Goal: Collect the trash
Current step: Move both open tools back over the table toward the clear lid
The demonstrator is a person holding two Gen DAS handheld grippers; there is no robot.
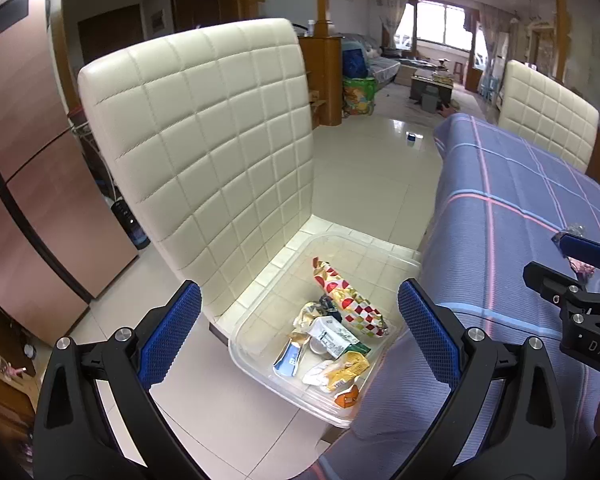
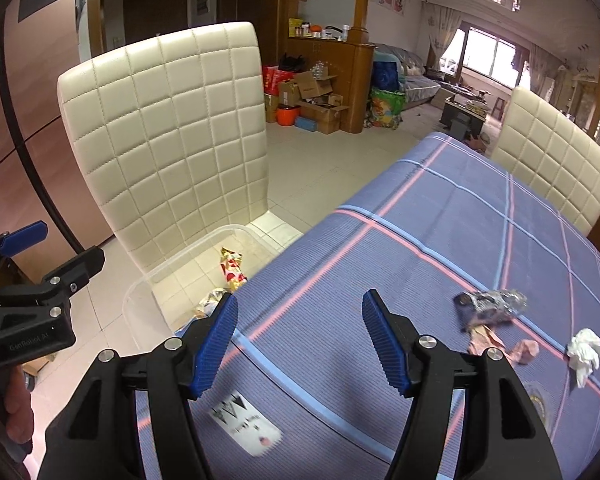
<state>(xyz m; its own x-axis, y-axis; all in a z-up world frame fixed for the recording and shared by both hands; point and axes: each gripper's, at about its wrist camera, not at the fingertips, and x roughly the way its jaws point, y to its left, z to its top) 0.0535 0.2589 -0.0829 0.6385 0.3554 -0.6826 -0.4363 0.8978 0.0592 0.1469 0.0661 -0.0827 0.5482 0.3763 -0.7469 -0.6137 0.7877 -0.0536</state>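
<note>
Bin (image 1: 260,322) holding wrappers (image 1: 332,336) sits on the chair (image 1: 196,128) between the left gripper's (image 1: 300,332) wide-spread fingers. Right gripper (image 2: 298,344), also spread and empty, hangs over the table (image 2: 440,216); foil (image 2: 490,306), pink scrap (image 2: 500,346) and tissue (image 2: 586,352) lie to its right.

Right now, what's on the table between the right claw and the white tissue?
In the right wrist view, a crumpled foil wrapper and a pink scrap lie between the right claw and the tissue.

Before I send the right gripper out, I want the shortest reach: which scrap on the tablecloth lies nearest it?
The dark foil wrapper, nearest the right gripper; the pink wrapper and white tissue lie farther right.
</note>
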